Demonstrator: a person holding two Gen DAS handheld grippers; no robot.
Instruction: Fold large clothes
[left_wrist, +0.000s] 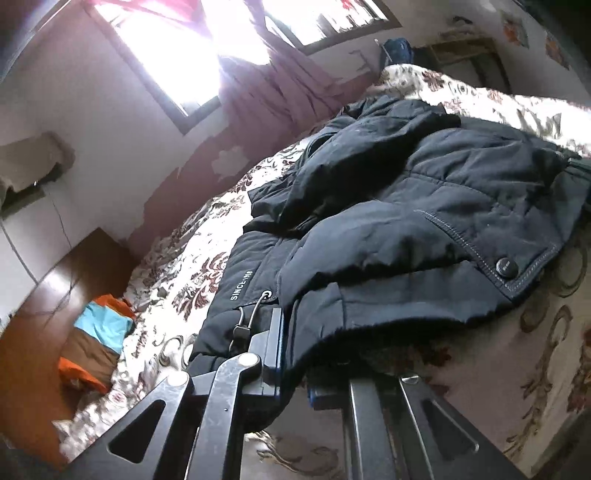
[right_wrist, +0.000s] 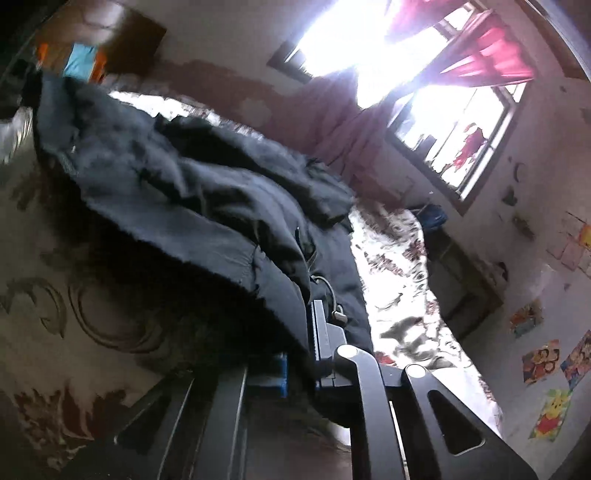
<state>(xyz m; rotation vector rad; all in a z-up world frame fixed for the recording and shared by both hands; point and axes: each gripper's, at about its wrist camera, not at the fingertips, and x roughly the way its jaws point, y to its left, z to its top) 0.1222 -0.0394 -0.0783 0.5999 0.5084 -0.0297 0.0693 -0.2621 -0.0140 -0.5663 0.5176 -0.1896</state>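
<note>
A dark navy padded jacket (left_wrist: 406, 206) lies rumpled on a floral bedspread (left_wrist: 177, 273). It has a snap-button pocket flap (left_wrist: 506, 266) and "SINCE" printed near its hem. My left gripper (left_wrist: 291, 354) is shut on the jacket's hem edge beside a drawcord toggle (left_wrist: 242, 330). The fabric covers one finger. In the right wrist view the same jacket (right_wrist: 177, 192) is lifted above the bedspread (right_wrist: 55, 295). My right gripper (right_wrist: 299, 354) is shut on its hem next to a cord toggle (right_wrist: 338, 314).
A bright window with pink curtains (left_wrist: 280, 88) is on the far wall. A wooden cabinet (left_wrist: 40, 314) with orange, blue and brown cloth (left_wrist: 99, 343) stands left of the bed. Posters (right_wrist: 543, 358) hang on the right wall.
</note>
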